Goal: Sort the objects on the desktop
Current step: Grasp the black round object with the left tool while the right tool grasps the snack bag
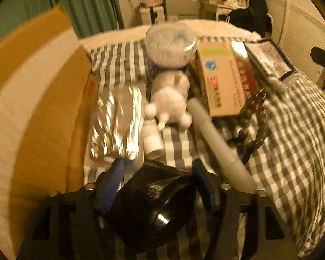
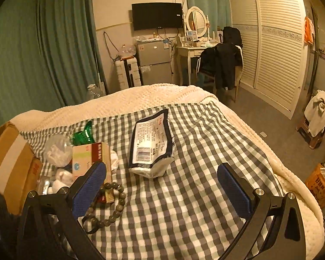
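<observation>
Left tool (image 1: pixel 158 186) has a black roll of tape (image 1: pixel 153 208) between its blue pads at the bottom centre of the left wrist view; pads look about touching its sides, but blur means I can't confirm a firm pinch. Right tool (image 2: pixel 162 184) is spread wide and empty, hovering over the checked bedspread (image 2: pixel 205 151), tissue pack (image 2: pixel 151 145) just ahead at frame centre. The rest of the clutter sits in a tight cluster: foil packet (image 1: pixel 117 125) left of centre, white plush toy (image 1: pixel 171 99) in the middle, small white bottle (image 1: pixel 152 143) below it, grey tube (image 1: pixel 216 143) running diagonally to the lower right, bead bracelet (image 1: pixel 255 119) and printed carton (image 1: pixel 223 80) on the right, clear round tub (image 1: pixel 171 45) at upper centre. Cardboard box (image 1: pixel 43 86) along the left edge is likely the sorting target. To do this well: seat pads square on the roll's flat sides before lifting, since glossy film may slip. Lift straight up to clear the grey tube and bottle, both near. Keep the right tool clear of the bracelet beside its left finger.
</observation>
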The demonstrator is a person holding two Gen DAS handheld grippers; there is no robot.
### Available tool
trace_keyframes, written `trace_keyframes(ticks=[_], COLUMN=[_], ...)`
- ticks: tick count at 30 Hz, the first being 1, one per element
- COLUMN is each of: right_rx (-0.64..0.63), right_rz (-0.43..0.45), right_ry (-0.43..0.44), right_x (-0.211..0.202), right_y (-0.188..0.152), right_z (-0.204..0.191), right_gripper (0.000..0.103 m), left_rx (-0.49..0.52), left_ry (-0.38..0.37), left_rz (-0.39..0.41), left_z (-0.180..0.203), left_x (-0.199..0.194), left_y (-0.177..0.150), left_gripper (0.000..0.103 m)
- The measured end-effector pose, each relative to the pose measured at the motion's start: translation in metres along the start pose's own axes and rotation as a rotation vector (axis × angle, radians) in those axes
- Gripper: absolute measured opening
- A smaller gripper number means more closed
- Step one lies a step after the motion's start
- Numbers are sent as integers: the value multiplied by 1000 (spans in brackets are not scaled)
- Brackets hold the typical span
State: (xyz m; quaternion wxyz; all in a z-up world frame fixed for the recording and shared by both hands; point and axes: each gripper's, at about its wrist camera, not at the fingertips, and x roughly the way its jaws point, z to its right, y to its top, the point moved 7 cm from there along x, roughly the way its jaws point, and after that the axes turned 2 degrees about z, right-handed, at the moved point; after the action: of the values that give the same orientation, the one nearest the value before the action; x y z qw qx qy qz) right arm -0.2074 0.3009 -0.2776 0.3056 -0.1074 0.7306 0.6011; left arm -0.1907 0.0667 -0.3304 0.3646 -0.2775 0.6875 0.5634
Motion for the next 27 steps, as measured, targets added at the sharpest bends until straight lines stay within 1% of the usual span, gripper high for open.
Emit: trace_keyframes(ticks=[2,7,8,14,15,17,18,19,20,23,24,25,27], right_rx=[1,-18,-25,-42,-42,-41,-42,-41,-40,-41,-48,-55,-63], right_rz=[-12,-40,-43,-81,-87,-112,-139,-160,-182,-181,-180,-174,-173], right_ry=[-3,1,-3,-37,-38,-34,-28,-21,-9,0,-5,-12,-13], right_x=[10,39,44,80,86,96,101,105,109,106,104,101,93], right_y=[1,1,1,-5,-6,-10,-15,-20,-25,-27,-27,-27,-28], right_z=[0,-6,-7,-5,-5,-3,-2,-3,-4,-7,-9,-10,-12], right_gripper=[103,103,103,102,100,89,74,56,49,28,18,16,15], left_rx=[-6,-19,-19,-11,-10,-6,-5,-5,-4,-3,-1,2,6], left_ry=[-15,-40,-51,-135,-147,-164,-167,-168,-169,-177,-177,-178,-180], left_rz=[4,15,18,66,76,93,100,109,114,127,131,139,153], left_z=[-2,-3,-2,6,7,7,7,6,5,5,8,8,9], left_x=[-1,-8,-9,-24,-27,-33,-35,-38,-40,-45,-45,-47,-50], left_y=[-1,0,1,6,7,9,9,10,12,14,18,20,24], left_gripper=[61,56,54,52,52,52,52,52,52,52,52,52,52])
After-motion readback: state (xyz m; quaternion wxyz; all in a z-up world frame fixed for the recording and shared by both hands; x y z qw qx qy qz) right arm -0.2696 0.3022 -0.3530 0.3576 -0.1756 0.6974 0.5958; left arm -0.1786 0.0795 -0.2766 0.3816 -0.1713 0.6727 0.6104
